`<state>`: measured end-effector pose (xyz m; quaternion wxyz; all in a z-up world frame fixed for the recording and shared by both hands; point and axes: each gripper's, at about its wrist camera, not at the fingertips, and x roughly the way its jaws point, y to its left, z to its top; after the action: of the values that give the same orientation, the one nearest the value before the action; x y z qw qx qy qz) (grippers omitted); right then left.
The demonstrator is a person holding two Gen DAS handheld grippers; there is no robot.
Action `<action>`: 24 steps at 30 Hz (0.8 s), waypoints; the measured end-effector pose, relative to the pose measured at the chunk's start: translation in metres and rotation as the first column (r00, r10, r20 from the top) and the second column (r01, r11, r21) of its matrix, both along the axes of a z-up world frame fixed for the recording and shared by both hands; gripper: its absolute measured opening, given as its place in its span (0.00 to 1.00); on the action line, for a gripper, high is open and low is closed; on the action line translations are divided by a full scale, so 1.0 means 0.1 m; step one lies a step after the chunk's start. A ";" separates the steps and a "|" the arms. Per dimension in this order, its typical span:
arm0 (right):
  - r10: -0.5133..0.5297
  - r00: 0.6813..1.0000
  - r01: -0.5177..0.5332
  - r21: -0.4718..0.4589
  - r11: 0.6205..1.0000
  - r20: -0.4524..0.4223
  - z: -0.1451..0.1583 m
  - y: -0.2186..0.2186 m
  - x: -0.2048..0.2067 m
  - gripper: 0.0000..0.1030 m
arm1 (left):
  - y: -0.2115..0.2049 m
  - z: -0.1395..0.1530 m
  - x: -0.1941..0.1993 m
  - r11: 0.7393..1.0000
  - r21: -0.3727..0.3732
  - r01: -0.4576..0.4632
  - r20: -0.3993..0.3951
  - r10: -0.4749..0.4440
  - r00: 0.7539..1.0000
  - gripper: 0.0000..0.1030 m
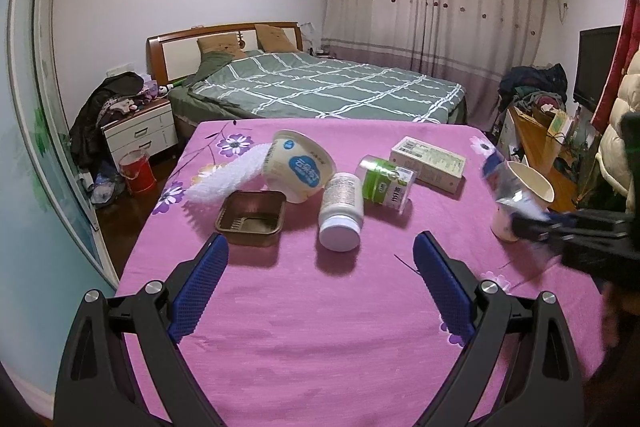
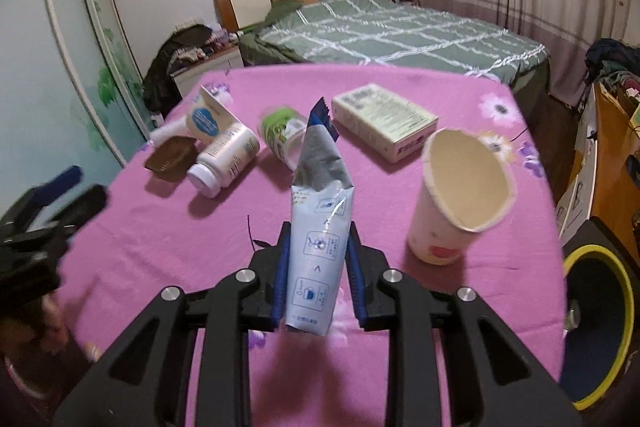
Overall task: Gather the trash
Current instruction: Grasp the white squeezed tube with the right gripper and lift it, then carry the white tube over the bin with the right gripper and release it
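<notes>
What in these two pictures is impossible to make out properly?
- Torn packet: its print is too small in the right wrist view, and smeared by motion blur in the left.
- Green-lidded jar: the packet partly hides it in the right wrist view.
- Yellow-rimmed bin: cut off by the right wrist picture's edge.
- Flat box: label too small in both.

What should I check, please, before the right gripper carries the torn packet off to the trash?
1. Right gripper closed on the torn packet: ok, both blue fingers press its sides.
2. Packet clear of the pink tablecloth: ok, it appears lifted.
3. Paper cup clear of the gripper: ok, it stands apart to the right.
4. Left gripper free: ok, open and empty.
5. White bottle out of the path: ok, it lies further back.
6. Trash bin in sight: cannot tell.
</notes>
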<state>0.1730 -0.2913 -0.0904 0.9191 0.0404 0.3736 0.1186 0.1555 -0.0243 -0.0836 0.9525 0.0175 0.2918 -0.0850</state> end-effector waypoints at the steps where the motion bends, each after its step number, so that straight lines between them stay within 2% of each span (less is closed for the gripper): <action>1: -0.002 1.000 0.002 0.001 1.000 0.008 0.04 -0.03 -0.04 0.24 | -0.02 0.00 0.00 1.000 0.001 0.003 -0.001 -0.003 1.000 0.90; 6: -0.061 0.997 0.062 -0.018 0.998 0.051 0.22 -0.42 -0.32 0.24 | -0.14 0.01 0.02 1.000 0.009 0.022 -0.004 -0.022 1.000 0.90; 11: -0.225 0.973 0.226 -0.032 0.974 0.044 0.18 -1.09 -0.50 0.25 | -0.30 -0.01 0.04 0.999 0.015 0.046 -0.009 -0.046 0.999 0.90; 19: -0.467 0.881 0.467 -0.020 0.884 -0.070 -0.34 -2.15 -0.63 0.26 | -0.59 0.00 0.04 0.994 0.045 0.098 -0.017 -0.097 0.995 0.90; 24: -0.523 0.843 0.525 -0.017 0.851 -0.128 -0.68 -2.49 -0.64 0.26 | -0.78 0.01 0.04 0.990 0.066 0.128 -0.021 -0.127 0.992 0.90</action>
<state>0.1087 -0.5401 -0.1588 0.8904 0.1570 0.4051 -0.1361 0.1595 -0.1020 -0.0822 0.9415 0.0676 0.3010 -0.1359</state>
